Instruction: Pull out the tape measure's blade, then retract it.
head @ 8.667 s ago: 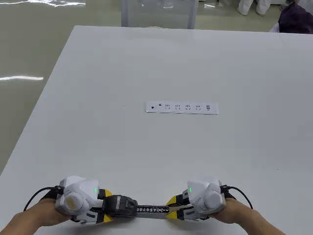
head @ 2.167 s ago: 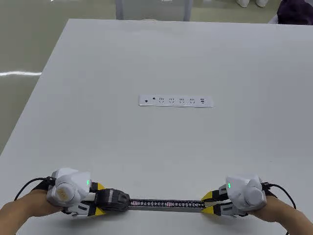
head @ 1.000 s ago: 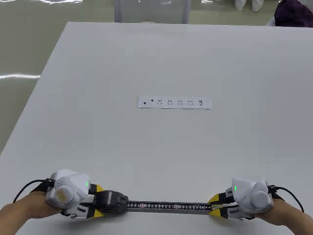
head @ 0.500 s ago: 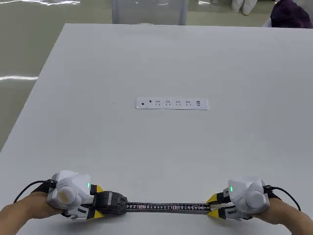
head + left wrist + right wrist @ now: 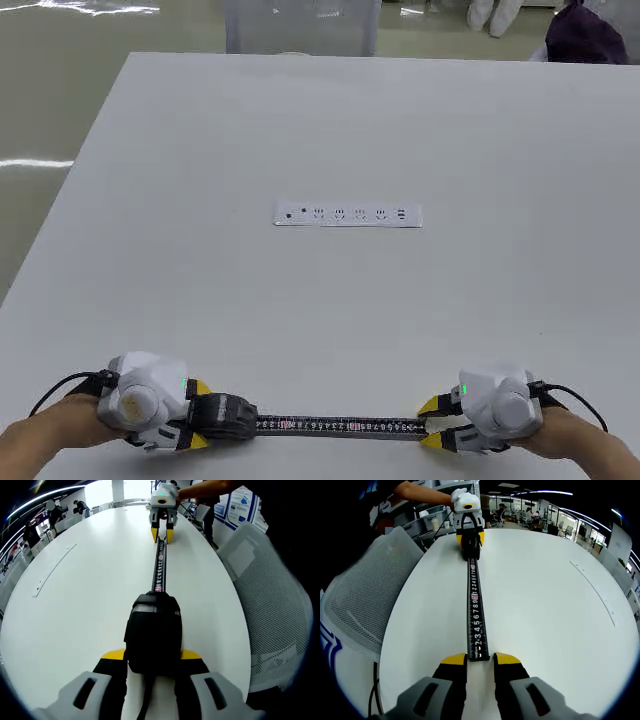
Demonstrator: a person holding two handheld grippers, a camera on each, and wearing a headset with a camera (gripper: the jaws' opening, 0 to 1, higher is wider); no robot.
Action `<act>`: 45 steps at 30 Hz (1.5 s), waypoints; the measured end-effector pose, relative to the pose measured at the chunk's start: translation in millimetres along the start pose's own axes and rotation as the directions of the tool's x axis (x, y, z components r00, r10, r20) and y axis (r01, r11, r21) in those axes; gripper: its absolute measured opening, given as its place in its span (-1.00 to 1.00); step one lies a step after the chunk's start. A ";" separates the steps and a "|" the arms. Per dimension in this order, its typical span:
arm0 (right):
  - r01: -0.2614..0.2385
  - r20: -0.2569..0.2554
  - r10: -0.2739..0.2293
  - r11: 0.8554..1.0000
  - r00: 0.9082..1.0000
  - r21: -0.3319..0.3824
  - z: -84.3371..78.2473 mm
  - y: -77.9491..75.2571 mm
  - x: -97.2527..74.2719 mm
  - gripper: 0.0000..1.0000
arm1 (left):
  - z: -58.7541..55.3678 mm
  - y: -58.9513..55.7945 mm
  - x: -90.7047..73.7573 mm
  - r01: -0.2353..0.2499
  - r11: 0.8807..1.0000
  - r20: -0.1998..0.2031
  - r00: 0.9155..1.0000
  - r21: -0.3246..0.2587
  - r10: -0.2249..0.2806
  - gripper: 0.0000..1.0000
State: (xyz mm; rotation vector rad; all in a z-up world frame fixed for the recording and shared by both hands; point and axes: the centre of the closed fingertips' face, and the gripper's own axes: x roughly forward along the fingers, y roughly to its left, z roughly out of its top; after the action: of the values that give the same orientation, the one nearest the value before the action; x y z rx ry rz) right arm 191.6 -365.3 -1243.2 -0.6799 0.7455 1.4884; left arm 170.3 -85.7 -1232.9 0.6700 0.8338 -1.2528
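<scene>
Blade [image 5: 340, 426] is lying drawn out — left gripper [image 5: 152, 654] is clamping the tape measure case [image 5: 152, 630], right gripper [image 5: 480, 659] is pinching the blade tip; next, seemingly, a guided retraction

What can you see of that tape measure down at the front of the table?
The tape measure has a black, plastic-looking case, gripped between the jaws of the left gripper near the front edge of the table. Its dark blade, printed with white numbers and a few red ones, is pulled out and lies flat along the table. The blade's tip sits between the jaws of the right gripper; whether they pinch it is unclear.
</scene>
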 end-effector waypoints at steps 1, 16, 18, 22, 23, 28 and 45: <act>0.001 0.000 -0.001 1.000 1.000 0.003 0.1 -0.1 0.3 -0.59 | 0.1 0.8 -0.2 -0.005 1.000 0.000 1.000 -0.001 0.005 -0.30; 0.059 -0.029 -0.056 0.994 0.998 0.090 -6.1 0.4 -8.4 -0.27 | 0.7 7.3 -8.0 -0.077 0.996 0.004 0.997 -0.051 0.077 -0.15; 0.068 -0.028 -0.066 0.993 0.997 0.100 -5.1 1.5 -10.8 -0.25 | 0.0 8.1 -10.2 -0.088 0.994 0.009 0.996 -0.064 0.088 -0.15; 0.095 -0.020 -0.094 0.986 0.995 0.137 -1.7 2.9 -16.4 -0.19 | -1.2 8.6 -16.6 -0.119 0.990 0.014 0.993 -0.074 0.120 -0.11; 0.103 -0.018 -0.102 0.984 0.995 0.146 -2.0 2.5 -17.2 -0.18 | -2.4 8.9 -17.4 -0.129 0.989 0.011 0.991 -0.076 0.130 -0.08; 0.150 0.005 -0.155 0.967 0.988 0.208 1.3 1.9 -23.2 -0.09 | -7.4 6.7 -23.9 -0.167 0.976 0.004 0.986 -0.138 0.169 0.05; 0.241 0.042 -0.268 0.915 0.963 0.324 10.6 25.8 -38.8 0.26 | -10.9 -5.0 -43.4 -0.275 0.910 0.010 0.956 -0.311 0.293 0.42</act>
State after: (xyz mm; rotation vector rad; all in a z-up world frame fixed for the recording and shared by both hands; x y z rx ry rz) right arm 167.9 -381.2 -1204.8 -0.4459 0.7765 1.1199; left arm 159.1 -54.4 -1202.5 0.4805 0.8286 -0.8510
